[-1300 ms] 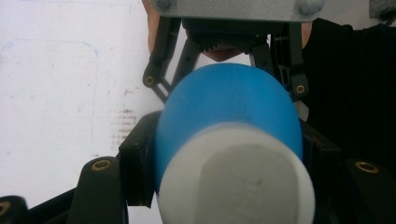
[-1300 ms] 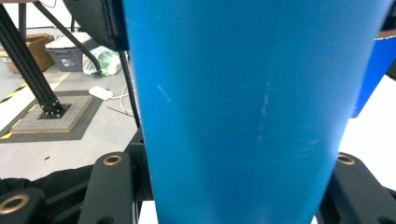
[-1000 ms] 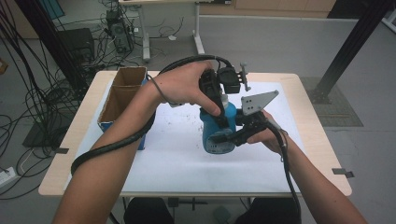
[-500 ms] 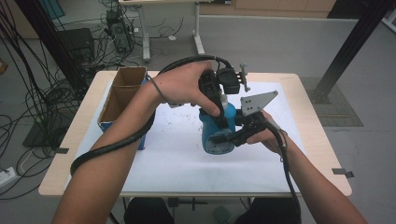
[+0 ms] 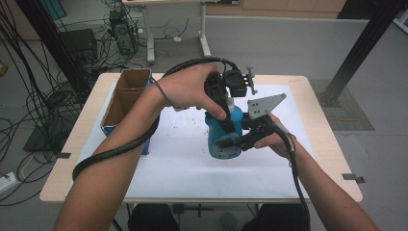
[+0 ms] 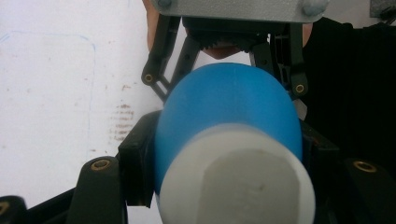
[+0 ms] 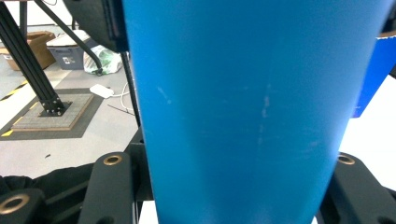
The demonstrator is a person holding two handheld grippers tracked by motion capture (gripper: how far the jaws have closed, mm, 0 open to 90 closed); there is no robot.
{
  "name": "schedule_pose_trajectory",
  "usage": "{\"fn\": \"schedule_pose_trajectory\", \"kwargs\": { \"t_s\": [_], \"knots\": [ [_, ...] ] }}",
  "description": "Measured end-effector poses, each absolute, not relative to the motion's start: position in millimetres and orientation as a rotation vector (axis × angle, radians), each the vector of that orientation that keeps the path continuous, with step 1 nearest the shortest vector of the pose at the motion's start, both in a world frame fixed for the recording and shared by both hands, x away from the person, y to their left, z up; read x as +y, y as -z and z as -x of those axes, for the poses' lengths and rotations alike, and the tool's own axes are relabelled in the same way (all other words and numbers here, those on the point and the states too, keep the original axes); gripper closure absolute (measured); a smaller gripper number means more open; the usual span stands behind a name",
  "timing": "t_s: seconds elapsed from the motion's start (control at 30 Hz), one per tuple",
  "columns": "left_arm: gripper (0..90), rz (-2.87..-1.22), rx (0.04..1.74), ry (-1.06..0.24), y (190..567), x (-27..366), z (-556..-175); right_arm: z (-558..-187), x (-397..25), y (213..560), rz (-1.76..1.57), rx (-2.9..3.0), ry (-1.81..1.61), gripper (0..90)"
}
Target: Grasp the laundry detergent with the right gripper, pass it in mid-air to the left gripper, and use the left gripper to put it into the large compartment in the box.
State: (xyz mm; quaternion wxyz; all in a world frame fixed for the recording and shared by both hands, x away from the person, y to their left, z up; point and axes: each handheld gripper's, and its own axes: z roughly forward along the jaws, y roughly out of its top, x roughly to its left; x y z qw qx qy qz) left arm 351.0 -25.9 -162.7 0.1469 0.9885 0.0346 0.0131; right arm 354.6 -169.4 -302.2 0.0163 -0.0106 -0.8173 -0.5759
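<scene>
**Both claws on the blue bottle**

I have the blue bottle (image 5: 222, 137) held above the middle of the white sheet (image 5: 183, 159) that covers the worktop (image 5: 67, 166), tipped so that its base faces the high camera. My left claw (image 5: 222, 108) comes at it from the upper end: in the left gripper view the black jaws sit on either side of the bottle's blue shoulder (image 6: 224, 107), closed against it just below the white cap (image 6: 236, 184) (the cap fills the near foreground, blurred). My right claw (image 5: 240, 139) takes the body lower down from the right side; in the right gripper view the blue wall (image 7: 243, 107) stands between its two jaws, which press in on it left and right. So each claw is closed about as far as the bottle allows, and each has hold of it.

In the left gripper view I also see the right claw's linkage beyond the bottle. An open cardboard box (image 5: 126, 96) stands at the worktop's left edge, well apart from the bottle. Small dark specks (image 5: 192, 117) lie on the sheet near my left hand (image 5: 190, 89).
</scene>
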Motion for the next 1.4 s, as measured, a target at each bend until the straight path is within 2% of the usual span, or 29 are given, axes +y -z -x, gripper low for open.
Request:
{"fn": "schedule_pose_trajectory", "kwargs": {
  "t_s": [1.4],
  "knots": [
    [37.1, -2.841, 0.101, -0.035, 164.0, -25.0, -352.9, -355.4, -168.3, 304.1, 0.043, -2.539, 1.794, 44.2]
  ]
}}
